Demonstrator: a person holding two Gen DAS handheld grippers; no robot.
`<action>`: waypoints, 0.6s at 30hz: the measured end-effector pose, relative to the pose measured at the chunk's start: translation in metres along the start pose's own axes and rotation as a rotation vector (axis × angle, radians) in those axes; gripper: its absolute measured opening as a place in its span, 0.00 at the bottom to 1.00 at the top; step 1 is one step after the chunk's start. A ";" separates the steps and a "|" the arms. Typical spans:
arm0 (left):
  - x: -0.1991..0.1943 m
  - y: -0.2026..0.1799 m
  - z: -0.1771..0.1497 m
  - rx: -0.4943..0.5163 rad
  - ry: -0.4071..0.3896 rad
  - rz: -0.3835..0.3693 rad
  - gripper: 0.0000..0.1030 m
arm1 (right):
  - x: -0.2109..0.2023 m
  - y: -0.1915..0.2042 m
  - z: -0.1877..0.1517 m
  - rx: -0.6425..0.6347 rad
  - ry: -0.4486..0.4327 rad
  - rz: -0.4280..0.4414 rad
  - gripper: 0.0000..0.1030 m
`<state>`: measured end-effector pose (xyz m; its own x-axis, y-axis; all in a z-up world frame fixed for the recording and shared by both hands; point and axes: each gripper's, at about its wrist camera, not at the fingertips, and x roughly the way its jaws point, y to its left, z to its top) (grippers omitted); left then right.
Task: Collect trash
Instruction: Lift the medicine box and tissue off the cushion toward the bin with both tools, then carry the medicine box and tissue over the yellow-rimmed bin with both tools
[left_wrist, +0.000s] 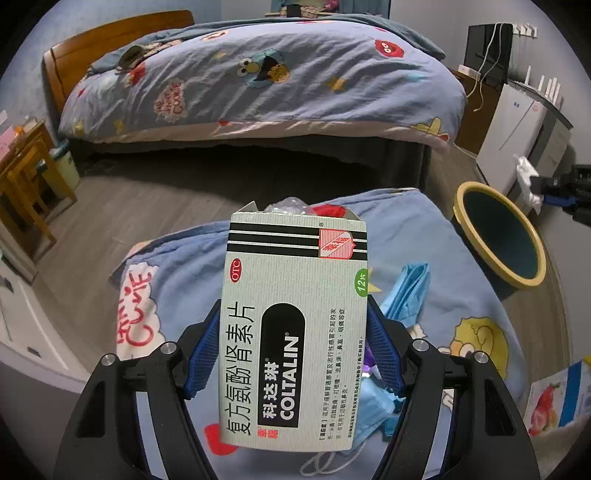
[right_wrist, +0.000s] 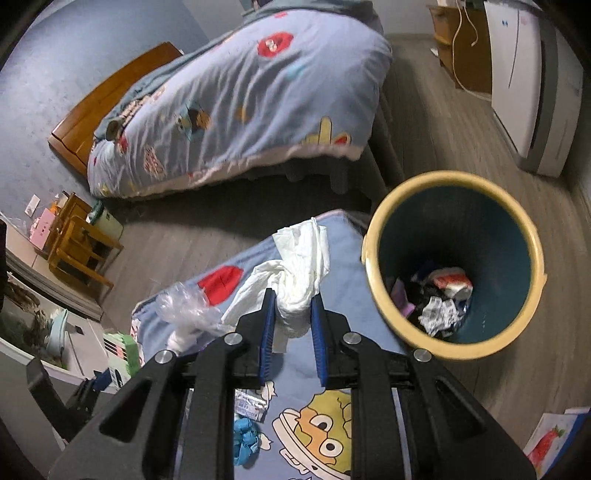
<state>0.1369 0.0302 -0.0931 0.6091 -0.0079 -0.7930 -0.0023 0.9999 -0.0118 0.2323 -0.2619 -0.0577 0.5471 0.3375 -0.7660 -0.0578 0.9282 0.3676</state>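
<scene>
In the left wrist view, your left gripper (left_wrist: 291, 354) stood wide, its blue pads pressed on both long edges of a medicine box (left_wrist: 295, 325), which filled the frame's centre with its open top end pointing up. Behind it lay a blue cartoon blanket (left_wrist: 184, 266) with a blue mask (left_wrist: 406, 291) at centre right. The bin (left_wrist: 498, 236) stood at right, and your right gripper (left_wrist: 565, 192) entered at the right edge with tissue (left_wrist: 528, 177).

In the right wrist view, your right gripper (right_wrist: 293, 314) was nearly closed, pinching a crumpled white tissue (right_wrist: 299, 266) at centre. The bin (right_wrist: 454, 258), yellow-rimmed and holding scraps, sat at right. A clear wrapper (right_wrist: 184, 302) lay left of the fingers.
</scene>
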 end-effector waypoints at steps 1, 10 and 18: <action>0.000 -0.001 0.000 -0.002 0.000 -0.002 0.70 | -0.003 -0.002 0.003 -0.003 -0.010 0.002 0.18; -0.001 -0.031 0.010 0.040 -0.023 -0.012 0.70 | -0.027 -0.025 0.021 -0.037 -0.077 -0.044 0.18; -0.004 -0.067 0.020 0.075 -0.033 -0.056 0.70 | -0.049 -0.059 0.033 -0.005 -0.132 -0.074 0.18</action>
<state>0.1501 -0.0365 -0.0767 0.6324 -0.0651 -0.7719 0.0913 0.9958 -0.0092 0.2363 -0.3386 -0.0247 0.6552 0.2447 -0.7147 -0.0172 0.9507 0.3097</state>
